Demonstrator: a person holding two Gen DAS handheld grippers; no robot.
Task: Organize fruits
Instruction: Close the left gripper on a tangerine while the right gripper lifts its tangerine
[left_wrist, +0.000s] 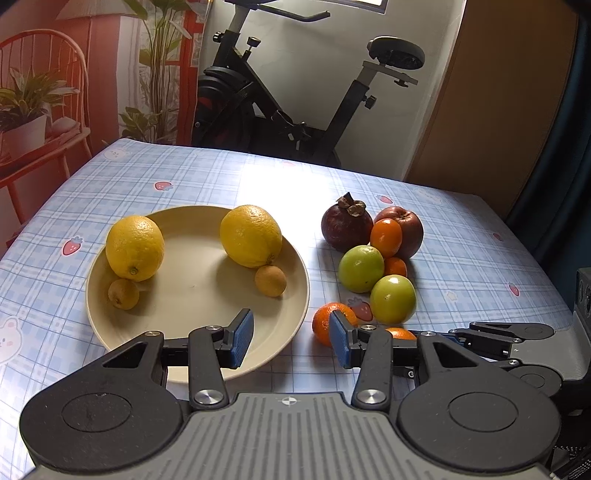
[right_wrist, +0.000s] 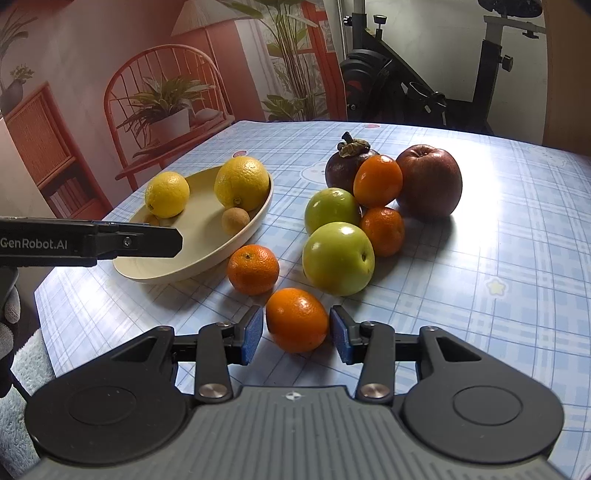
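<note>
A table (right_wrist: 498, 229) under a blue plaid cloth with strawberry prints carries a beige plate (left_wrist: 192, 332) on its left side. Loose on the cloth to the right lie a mangosteen (right_wrist: 345, 166), a red apple (right_wrist: 430, 181), two green apples — near (right_wrist: 338, 258), far (right_wrist: 330, 210) — and what look like four mandarins, the nearest (right_wrist: 297, 319) closest to the table's front edge.

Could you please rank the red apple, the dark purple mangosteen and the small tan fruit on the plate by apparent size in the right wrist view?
1. Red apple
2. Dark purple mangosteen
3. Small tan fruit
</note>
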